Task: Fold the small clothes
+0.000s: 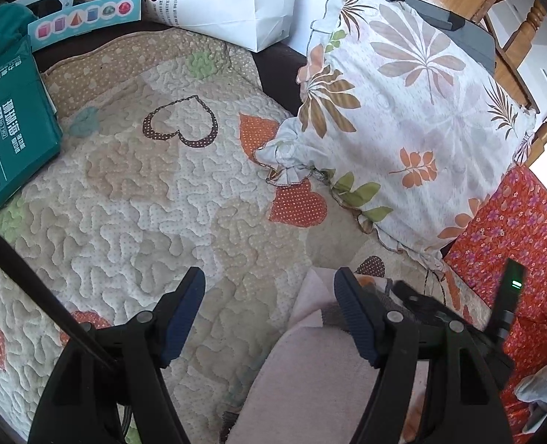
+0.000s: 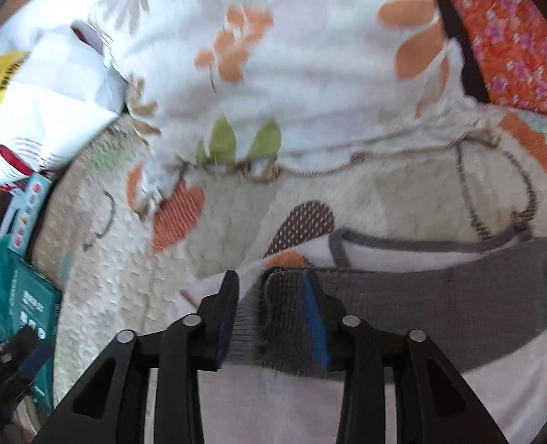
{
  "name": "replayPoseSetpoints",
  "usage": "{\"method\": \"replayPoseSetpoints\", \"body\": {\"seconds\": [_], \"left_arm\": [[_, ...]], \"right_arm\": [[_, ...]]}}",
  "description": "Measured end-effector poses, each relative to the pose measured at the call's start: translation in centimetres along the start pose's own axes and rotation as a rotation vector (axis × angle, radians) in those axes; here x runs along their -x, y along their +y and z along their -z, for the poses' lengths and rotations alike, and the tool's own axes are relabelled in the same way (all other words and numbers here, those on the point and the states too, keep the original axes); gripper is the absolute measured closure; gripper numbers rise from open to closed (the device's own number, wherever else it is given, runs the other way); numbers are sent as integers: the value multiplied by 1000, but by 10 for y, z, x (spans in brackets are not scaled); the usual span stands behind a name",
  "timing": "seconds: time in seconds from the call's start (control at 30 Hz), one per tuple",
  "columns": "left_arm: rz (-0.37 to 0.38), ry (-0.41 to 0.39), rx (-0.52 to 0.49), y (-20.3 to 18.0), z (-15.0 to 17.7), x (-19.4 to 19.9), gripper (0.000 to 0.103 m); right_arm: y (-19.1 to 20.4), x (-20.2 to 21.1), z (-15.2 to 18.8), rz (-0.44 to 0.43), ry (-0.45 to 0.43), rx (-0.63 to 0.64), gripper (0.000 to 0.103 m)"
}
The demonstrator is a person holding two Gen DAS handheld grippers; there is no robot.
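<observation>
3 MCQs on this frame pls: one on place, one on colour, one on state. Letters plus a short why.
1. Where does the floral pillow lie relative to the pink garment in the left wrist view?
A. Above and to the right of it
B. Under it
C. Left of it, by the green box

2. What colour is the ribbed cuff between the right gripper's fingers?
A. Orange
B. Grey
C. Green

3. What is between the left gripper's fingers?
A. A pinched fold of the garment
B. The pillow's frill
C. Only bare quilted cover

Answers:
1. A: the pillow fills the upper right, while the garment sits at the bottom centre.
2. B: the knit end is grey, like the sleeve running off to the right.
3. C: the fingers stand well apart over the quilt; the garment's edge lies by the right-hand finger, ungripped.
</observation>
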State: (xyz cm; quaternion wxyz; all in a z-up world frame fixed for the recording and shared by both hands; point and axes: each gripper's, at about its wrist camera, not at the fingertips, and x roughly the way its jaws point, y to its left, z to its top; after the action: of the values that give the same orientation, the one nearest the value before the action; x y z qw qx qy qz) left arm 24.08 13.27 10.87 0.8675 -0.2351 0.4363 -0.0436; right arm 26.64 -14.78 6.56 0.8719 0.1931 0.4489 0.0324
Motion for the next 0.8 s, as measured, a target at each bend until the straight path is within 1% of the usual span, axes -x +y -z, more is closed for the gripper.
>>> {"method": "replayPoseSetpoints", "body": {"seconds": [0.1, 0.2, 0.3, 0.4, 0.53, 0.63, 0.67, 0.73, 0.8], "left_arm": [[3, 2, 14, 4, 0, 2, 32], [4, 1, 19, 6, 1, 4, 32], [3, 0, 20, 6, 1, 4, 32], [-9, -4, 10, 5, 1, 4, 32], [-26, -12, -8, 5, -1, 5, 31], [-36, -19, 3, 7, -5, 5, 30], [-38, -18, 7, 9, -7, 4, 30], [-52, -11, 9, 12, -8, 0, 30], [-66, -3, 11, 13, -9, -3, 30]], "right_arm": [[4, 24, 9, -6, -16, 50, 59], [11, 30, 31, 56, 27, 151, 59], [17, 20, 58, 101, 79, 249, 68], [27, -6, 71, 136, 128, 302, 68], [51, -48, 61, 191, 164, 343, 67], [74, -70, 40, 228, 127, 369, 66], [79, -76, 34, 239, 128, 377, 65], [84, -84, 22, 246, 123, 378, 56], [81, -80, 11, 221, 113, 347, 52]]}}
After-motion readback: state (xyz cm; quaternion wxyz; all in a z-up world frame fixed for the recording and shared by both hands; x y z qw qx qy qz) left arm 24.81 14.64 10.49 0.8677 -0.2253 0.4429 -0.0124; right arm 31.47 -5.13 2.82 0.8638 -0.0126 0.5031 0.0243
